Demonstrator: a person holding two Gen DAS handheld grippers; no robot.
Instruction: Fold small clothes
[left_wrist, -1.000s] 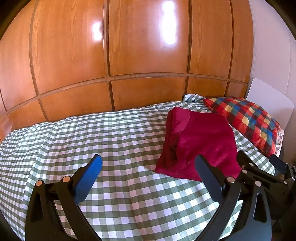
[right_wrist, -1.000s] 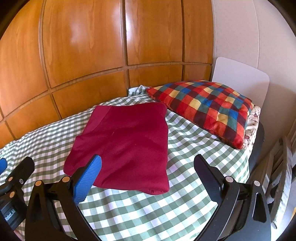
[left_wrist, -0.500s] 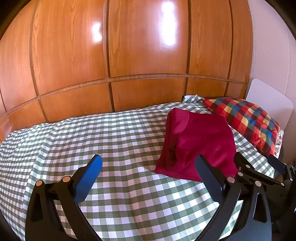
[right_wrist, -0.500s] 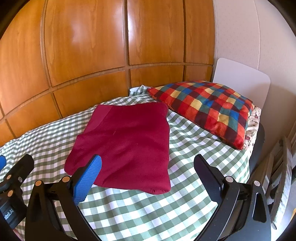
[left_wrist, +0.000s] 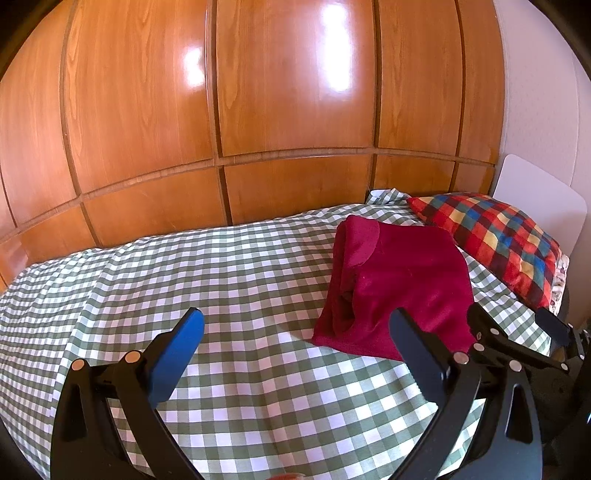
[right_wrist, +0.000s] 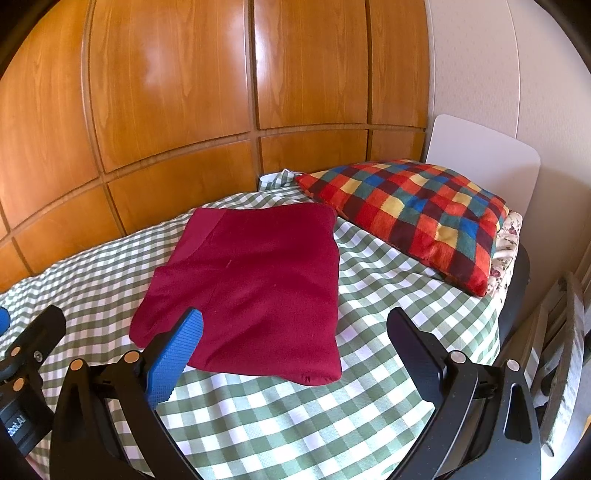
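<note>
A dark red garment (right_wrist: 255, 284) lies folded flat on the green-and-white checked bedspread (right_wrist: 280, 417), also seen right of centre in the left wrist view (left_wrist: 402, 288). My left gripper (left_wrist: 295, 339) is open and empty, above the bedspread to the left of the garment. My right gripper (right_wrist: 295, 339) is open and empty, held just in front of the garment's near edge. The right gripper's body shows at the right edge of the left wrist view (left_wrist: 517, 350).
A multicoloured checked pillow (right_wrist: 417, 218) lies right of the garment against a white headboard (right_wrist: 480, 155). Wooden wall panels (left_wrist: 258, 110) run behind the bed. A wooden chair (right_wrist: 565, 350) stands past the bed's right edge.
Both grippers have pulled back slightly from the garment and stay open. The garment has not moved.
</note>
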